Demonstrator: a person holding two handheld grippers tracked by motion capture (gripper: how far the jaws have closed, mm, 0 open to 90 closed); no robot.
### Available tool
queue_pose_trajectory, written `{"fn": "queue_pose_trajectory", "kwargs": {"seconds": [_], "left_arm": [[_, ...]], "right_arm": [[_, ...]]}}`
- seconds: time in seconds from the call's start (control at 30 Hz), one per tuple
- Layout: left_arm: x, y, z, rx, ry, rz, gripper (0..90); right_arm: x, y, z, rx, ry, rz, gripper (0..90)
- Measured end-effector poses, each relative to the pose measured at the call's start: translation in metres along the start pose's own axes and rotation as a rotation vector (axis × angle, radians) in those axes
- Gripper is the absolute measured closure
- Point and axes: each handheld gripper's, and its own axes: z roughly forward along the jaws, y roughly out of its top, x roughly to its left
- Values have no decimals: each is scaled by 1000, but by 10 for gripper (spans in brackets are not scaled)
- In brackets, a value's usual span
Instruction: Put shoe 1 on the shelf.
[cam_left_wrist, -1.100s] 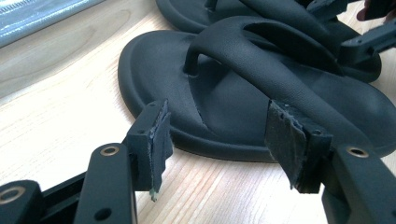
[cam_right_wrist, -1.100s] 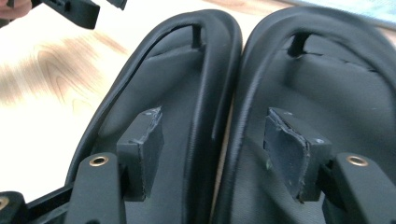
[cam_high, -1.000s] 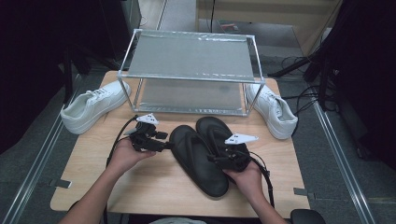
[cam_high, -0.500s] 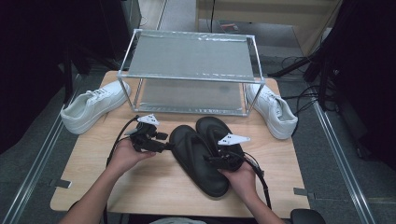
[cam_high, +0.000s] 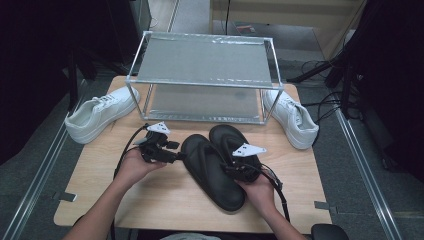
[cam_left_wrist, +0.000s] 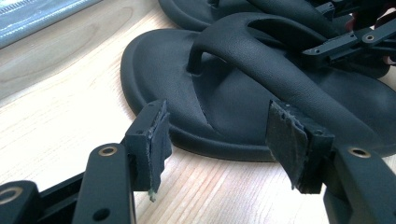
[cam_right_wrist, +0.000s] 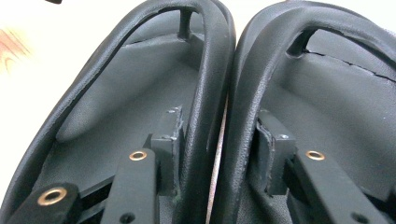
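Right gripper (cam_high: 234, 169): near the desk's (cam_high: 165, 200) front edge, right of middle. Its jaws have just been closing and stand about half open. In the right gripper view (cam_right_wrist: 215, 142) one jaw sits inside each sandal, and the pads press the two inner straps together between them.

Near sandal (cam_high: 210, 170): black, flat on the desk and angled, heel toward the front edge, toe toward the rack. The right gripper view shows its strap (cam_right_wrist: 208, 84) touching the strap of the other sandal.

Far sandal (cam_high: 227, 142): black, just beside the near one on its right and touching it along the inner side; its heel lies under the right gripper.

Left gripper (cam_high: 172, 156): left of the sandals, about mid-depth on the desk. The left gripper view (cam_left_wrist: 219, 135) shows the jaws wide apart with nothing between the pads; they point at the near sandal's left rim (cam_left_wrist: 187, 140), near it but apart from it.

Open room: bare wood along the front edge, at the front left corner, and right of the sandals toward the right edge.

Rack (cam_high: 205, 80): a clear two-level shelf across the back of the desk; the sandals' toes lie just short of its front rail.

Left sneaker (cam_high: 97, 117): white, at the back left corner, overhanging the left edge.

Right sneaker (cam_high: 292, 117): white, at the back right corner, beside the rack's right leg.
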Motion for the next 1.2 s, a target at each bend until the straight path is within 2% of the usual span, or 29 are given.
{"fn": "queue_pose_trajectory", "kwargs": {"seconds": [0.17,0.57,0.63,0.93,1.2], "left_arm": [[0,0,0,-1,-1,-1,400],[1,0,0,2,-1,2,398],[1,0,-1,1,-2,2,398],[2,-1,-1,-2,5,-1,398],[5,-4,-5,-9,25,-15,398]], "right_arm": [[0,0,0,5,-5,-3,617],[0,2,-1,12,4,35,698],[-3,3,-2,17,3,60,716],[-14,5,-6,33,12,115,751],[-17,13,-15,11,18,102,756]]}}
